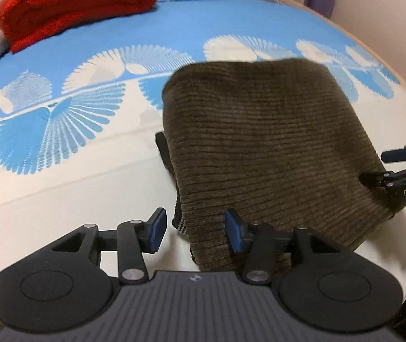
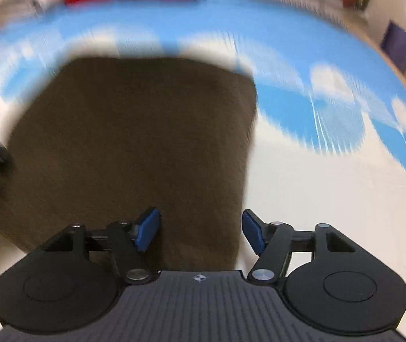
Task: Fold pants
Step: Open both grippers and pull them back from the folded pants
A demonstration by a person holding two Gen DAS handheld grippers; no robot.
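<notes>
Folded olive-brown corduroy pants (image 1: pixel 271 148) lay on the blue-and-white patterned bed (image 1: pixel 60 171), just ahead of both tools. Left tool (image 1: pixel 195 232) and right tool (image 2: pixel 201 233) fingers apart, empty, equally near.

The pants (image 1: pixel 274 148) are olive-brown with fine ribs, the bed cover (image 1: pixel 174 28) is blue with white fan shapes, and the folded blanket (image 1: pixel 74 8) is red.

Red folded blanket (image 1: pixel 80 5), blue-patterned bedspread (image 1: pixel 174 28)
</notes>
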